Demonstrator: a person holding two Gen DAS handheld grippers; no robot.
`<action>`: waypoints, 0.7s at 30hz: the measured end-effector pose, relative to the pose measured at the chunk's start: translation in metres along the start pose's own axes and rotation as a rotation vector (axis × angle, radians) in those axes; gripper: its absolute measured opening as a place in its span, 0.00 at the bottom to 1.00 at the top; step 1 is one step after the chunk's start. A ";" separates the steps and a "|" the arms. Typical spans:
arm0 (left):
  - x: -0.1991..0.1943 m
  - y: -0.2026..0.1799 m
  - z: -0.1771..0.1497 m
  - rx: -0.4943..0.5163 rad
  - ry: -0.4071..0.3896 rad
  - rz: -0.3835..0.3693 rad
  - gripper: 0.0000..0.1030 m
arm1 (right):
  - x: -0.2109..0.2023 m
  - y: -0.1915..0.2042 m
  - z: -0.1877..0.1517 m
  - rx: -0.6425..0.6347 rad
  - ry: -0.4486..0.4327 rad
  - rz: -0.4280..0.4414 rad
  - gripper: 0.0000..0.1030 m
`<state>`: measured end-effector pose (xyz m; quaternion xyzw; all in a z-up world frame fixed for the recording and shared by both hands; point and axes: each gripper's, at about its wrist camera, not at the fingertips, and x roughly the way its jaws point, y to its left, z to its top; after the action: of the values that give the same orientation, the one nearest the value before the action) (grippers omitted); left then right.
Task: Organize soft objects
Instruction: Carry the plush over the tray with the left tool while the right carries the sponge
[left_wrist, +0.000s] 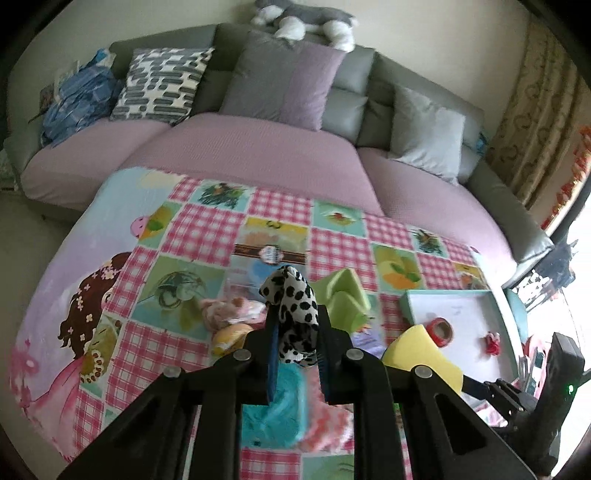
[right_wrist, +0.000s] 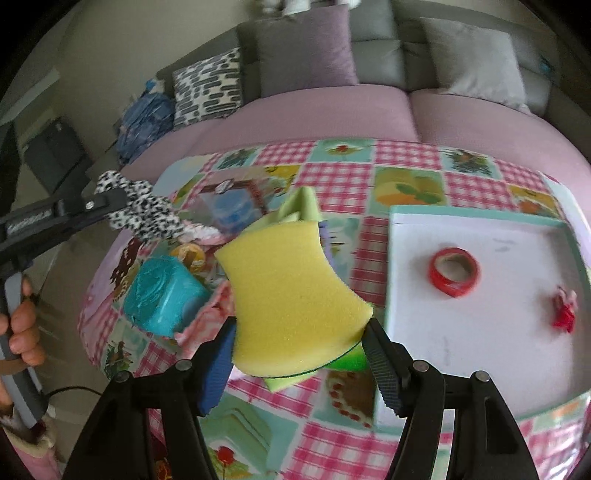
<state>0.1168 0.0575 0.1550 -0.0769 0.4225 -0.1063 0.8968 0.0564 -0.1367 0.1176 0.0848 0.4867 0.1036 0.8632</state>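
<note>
My left claw (left_wrist: 295, 332) and right claw (right_wrist: 299, 354) were black, with round silver screws, ribbed blue pads (right_wrist: 216, 373), and a grey handle (right_wrist: 14, 295) behind them.

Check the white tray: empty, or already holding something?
Not empty. The white tray holds a red tape roll and a small red item; no soft objects yet.

The scarf (left_wrist: 295, 310) was white with black spots. The sponge (right_wrist: 291, 299) was yellow with a green underside. The tablecloth (left_wrist: 192, 229) showed pink-and-white checks and fruit squares. The tray (right_wrist: 480, 314) was white, rimmed teal, and the tape (right_wrist: 453, 271) red. The sofa (left_wrist: 258, 155) seat was lilac, its back grey.
</note>
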 end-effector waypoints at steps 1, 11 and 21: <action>-0.002 -0.006 -0.002 0.010 -0.005 -0.007 0.17 | -0.004 -0.004 -0.002 0.011 -0.004 -0.009 0.68; -0.005 -0.067 -0.025 0.097 0.024 -0.073 0.17 | -0.043 -0.059 -0.025 0.130 -0.048 -0.093 0.68; 0.006 -0.131 -0.047 0.215 0.057 -0.116 0.17 | -0.069 -0.118 -0.048 0.237 -0.064 -0.158 0.68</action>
<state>0.0672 -0.0727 0.1505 -0.0016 0.4288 -0.2050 0.8799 -0.0085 -0.2659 0.1201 0.1510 0.4731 -0.0257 0.8676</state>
